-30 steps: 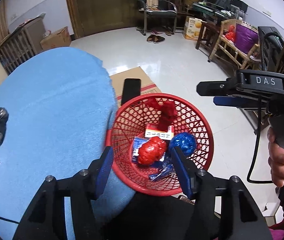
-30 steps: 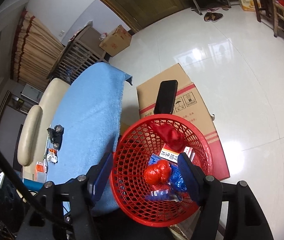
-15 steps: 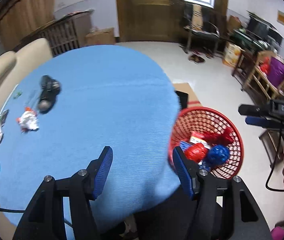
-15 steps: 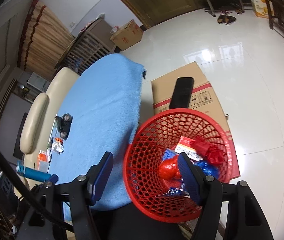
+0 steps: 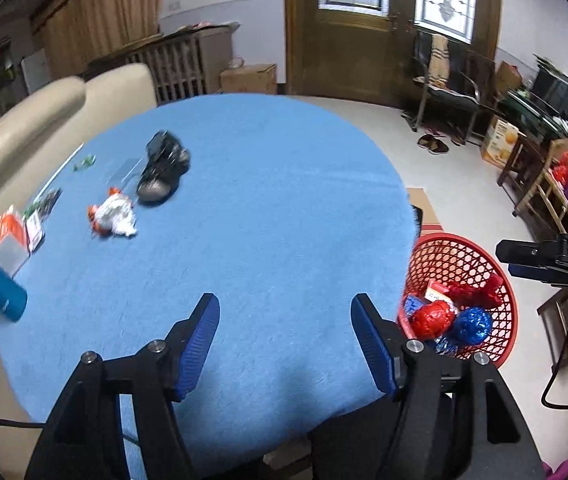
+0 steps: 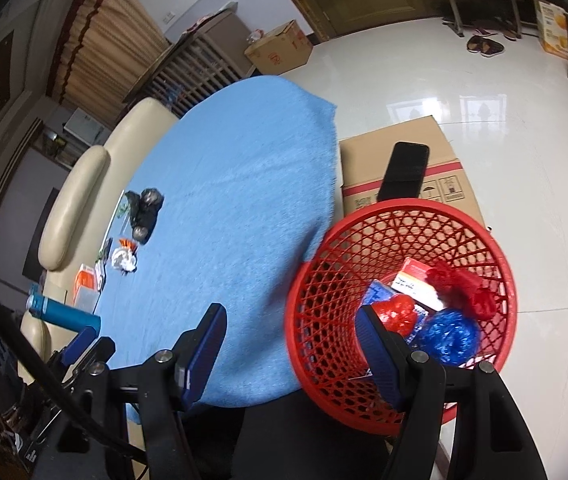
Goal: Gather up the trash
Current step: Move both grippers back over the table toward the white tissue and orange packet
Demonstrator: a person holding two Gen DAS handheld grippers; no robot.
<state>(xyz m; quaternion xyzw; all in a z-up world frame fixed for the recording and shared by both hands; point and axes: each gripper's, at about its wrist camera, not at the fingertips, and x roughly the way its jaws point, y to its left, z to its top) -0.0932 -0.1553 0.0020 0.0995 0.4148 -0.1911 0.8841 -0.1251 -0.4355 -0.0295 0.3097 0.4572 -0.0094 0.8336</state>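
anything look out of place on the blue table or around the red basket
Two pieces of trash are still on the blue table: a crumpled white and orange wrapper and a dark crumpled wad just beyond it. A black phone rests atop the cardboard box behind the red basket.

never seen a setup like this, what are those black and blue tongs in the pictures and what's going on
A person holds one handheld tool in each hand; no robot arm. Each picture comes from a camera on one tool, looking along its two blue fingers. The left tongs have just been opening and hold nothing; the right tongs are open and empty too. On the blue tablecloth lie a white crumpled wrapper and a black crumpled piece. The red basket beside the table already holds red and blue wrappers.
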